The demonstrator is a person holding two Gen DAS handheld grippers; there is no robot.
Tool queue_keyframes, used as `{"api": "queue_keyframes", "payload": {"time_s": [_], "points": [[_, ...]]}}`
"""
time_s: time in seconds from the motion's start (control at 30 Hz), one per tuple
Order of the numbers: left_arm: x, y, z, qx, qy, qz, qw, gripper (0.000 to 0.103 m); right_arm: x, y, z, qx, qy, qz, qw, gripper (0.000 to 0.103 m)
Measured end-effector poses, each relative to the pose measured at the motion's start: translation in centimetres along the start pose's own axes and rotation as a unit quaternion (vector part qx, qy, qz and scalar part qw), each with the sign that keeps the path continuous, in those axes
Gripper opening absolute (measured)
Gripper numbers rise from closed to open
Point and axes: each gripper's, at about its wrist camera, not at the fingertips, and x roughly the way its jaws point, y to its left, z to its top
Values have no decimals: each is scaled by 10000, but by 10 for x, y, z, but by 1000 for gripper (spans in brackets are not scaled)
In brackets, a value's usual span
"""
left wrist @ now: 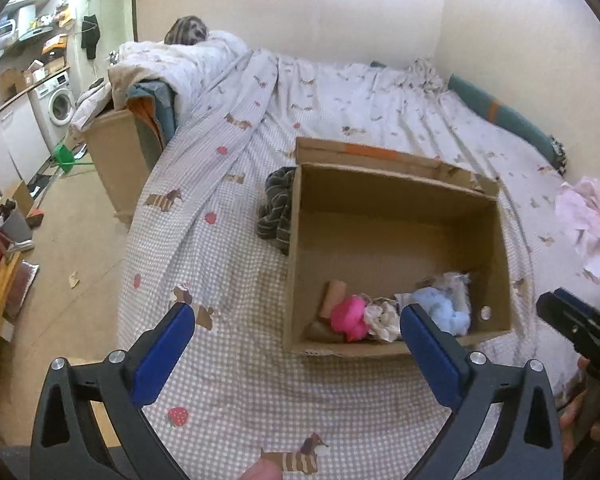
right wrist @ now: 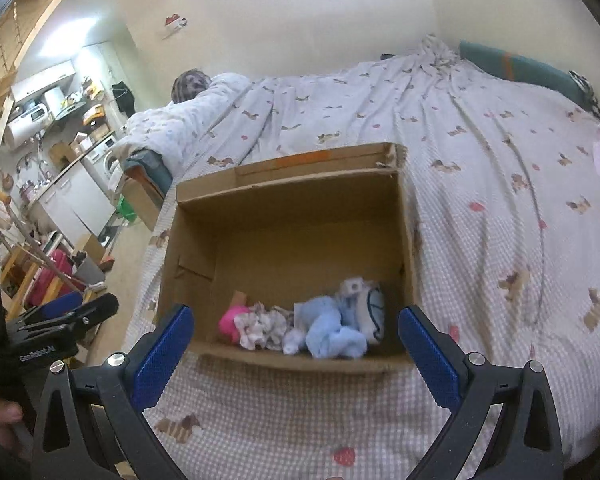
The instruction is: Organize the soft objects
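An open cardboard box (left wrist: pixel 384 184) (right wrist: pixel 204 200) stands on the bed. Along its near wall lie a pink soft item (left wrist: pixel 350 316) (right wrist: pixel 230 318), a pale floral cloth (left wrist: pixel 382 316) (right wrist: pixel 260 326) and a light blue cloth (left wrist: pixel 446 306) (right wrist: pixel 332 328). My left gripper (left wrist: pixel 298 320) is open and empty, hovering above the bedspread just before the box's near left corner. My right gripper (right wrist: pixel 296 322) is open and empty too, in front of the box's near wall. A dark striped garment (left wrist: pixel 278 208) lies against the box's left side. A pink-white cloth (left wrist: pixel 592 224) lies at the right on the bed.
The bed wears a checked bedspread with dog prints (left wrist: pixel 228 380) (right wrist: pixel 500 216). A folded duvet pile (left wrist: pixel 172 64) sits at its far left, a teal bolster (left wrist: pixel 512 120) along the right wall. Left of the bed are a second cardboard box (left wrist: pixel 120 156), floor clutter and a washing machine (left wrist: pixel 58 106).
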Motion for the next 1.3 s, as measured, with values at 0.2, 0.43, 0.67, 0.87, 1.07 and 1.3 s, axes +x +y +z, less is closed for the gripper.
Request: {"api": "queue_keyframes", "payload": {"time_s": [0.2, 0.43, 0.67, 0.87, 1.07, 1.3], "points": [[-24, -17, -12, 420, -407, 395, 9975, 102, -14, -2, -15, 105, -50, -71, 9999, 103], [-29, -13, -27, 160, -358, 270, 9989, 102, -18, 1, -30, 58, -130, -443, 9989, 103], [-25, -14, -33, 167, -253, 152, 9994, 102, -12, 7, -35, -171, -86, -607, 9980, 103], [-21, -14, -35, 122, -174, 107, 9997, 102, -7, 12, -39, -294, 1, -705, 9971, 103], [-18, -16, -36, 114, -108, 92, 9998, 102, -5, 13, -40, -335, 38, -761, 9965, 103], [-17, -18, -36, 161, -89, 58, 9998, 102, -3, 12, -39, -340, 52, -772, 9964, 103]]}}
